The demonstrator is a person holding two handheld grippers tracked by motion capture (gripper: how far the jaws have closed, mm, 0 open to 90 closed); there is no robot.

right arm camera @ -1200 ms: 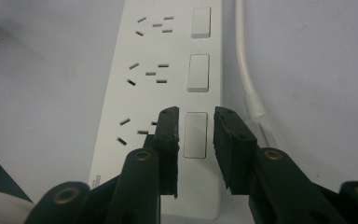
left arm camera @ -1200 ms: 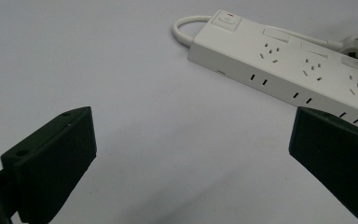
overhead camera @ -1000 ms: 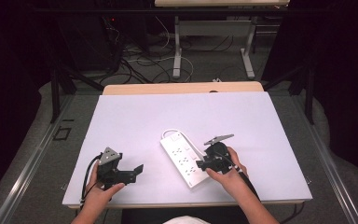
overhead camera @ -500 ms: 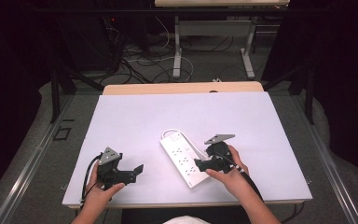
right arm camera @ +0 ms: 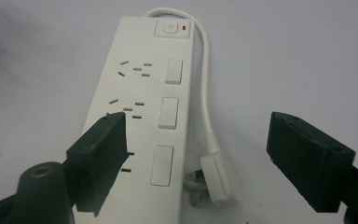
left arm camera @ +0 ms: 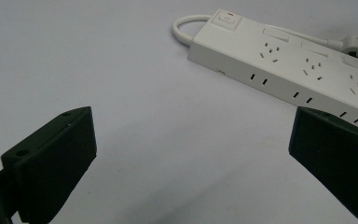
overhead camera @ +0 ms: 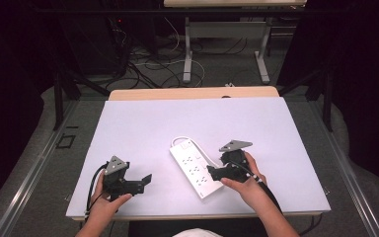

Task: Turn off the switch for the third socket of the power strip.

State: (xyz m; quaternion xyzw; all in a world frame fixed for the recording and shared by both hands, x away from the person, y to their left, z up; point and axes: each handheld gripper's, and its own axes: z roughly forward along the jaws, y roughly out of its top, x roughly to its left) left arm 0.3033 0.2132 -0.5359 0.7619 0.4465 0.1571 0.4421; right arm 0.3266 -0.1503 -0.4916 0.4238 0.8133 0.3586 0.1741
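Here, the black left gripper (overhead camera: 145,178) sits near the left front of the flat white table (overhead camera: 143,123), jaws wide apart, holding nothing. To its right lies the long white plastic power strip (overhead camera: 196,167). The black right gripper (overhead camera: 211,171) hovers over the strip's near end; its jaws have just been opening, gripping nothing. They might bump the white plug (right arm camera: 219,177) and slide it. The strip's near end is cut off in the right gripper view.

Bare table (overhead camera: 143,128) all round, power strip (overhead camera: 193,167) mid-table.
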